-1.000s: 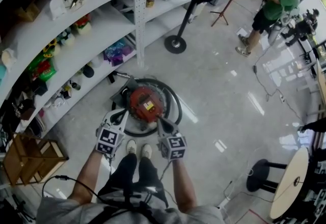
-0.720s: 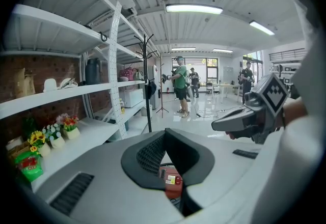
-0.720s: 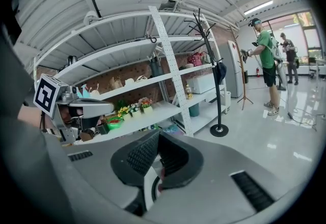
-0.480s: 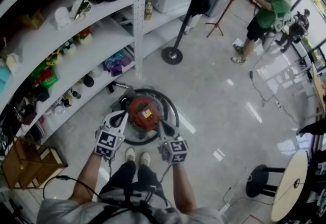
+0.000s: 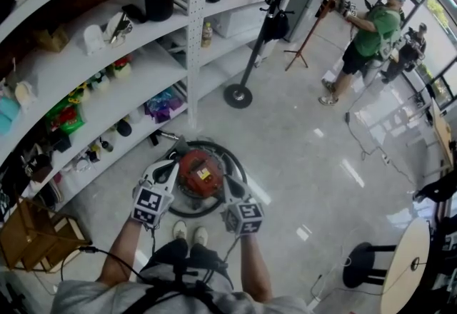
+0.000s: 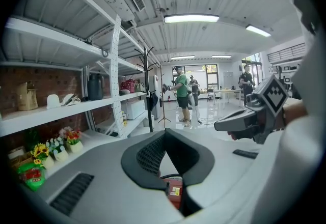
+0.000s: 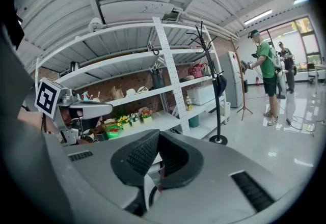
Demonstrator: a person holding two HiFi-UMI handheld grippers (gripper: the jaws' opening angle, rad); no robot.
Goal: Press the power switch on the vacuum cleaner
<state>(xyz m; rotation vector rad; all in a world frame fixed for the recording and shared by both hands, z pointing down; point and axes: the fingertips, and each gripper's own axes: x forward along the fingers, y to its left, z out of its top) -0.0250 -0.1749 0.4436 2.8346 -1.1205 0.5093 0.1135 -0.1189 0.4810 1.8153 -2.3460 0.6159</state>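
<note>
In the head view the red canister vacuum cleaner (image 5: pixel 196 171) stands on the floor just ahead of the person's shoes, its black hose (image 5: pixel 239 166) coiled round it. A small yellow label shows on its top; I cannot make out the power switch. My left gripper (image 5: pixel 171 165) hangs over the vacuum's left edge, jaws together and empty. My right gripper (image 5: pixel 228 182) is at the vacuum's right edge, also shut and empty. In the left gripper view the left gripper (image 6: pixel 165 134) has its pads meeting, with a strip of the red vacuum cleaner (image 6: pixel 173 188) below them. In the right gripper view the right gripper (image 7: pixel 158 134) looks the same.
White shelves (image 5: pixel 107 56) with flowers, boxes and bottles run along the left. A black coat stand (image 5: pixel 238 95) rises beyond the vacuum. A wooden crate (image 5: pixel 36 230) sits at lower left. A person in green (image 5: pixel 364 23) stands far right. A round table (image 5: pixel 410 255) and stool (image 5: pixel 360 262) are at lower right.
The head view has tilted up, so the vacuum sits lower in the frame. Both grippers stay shut at the vacuum's sides.
</note>
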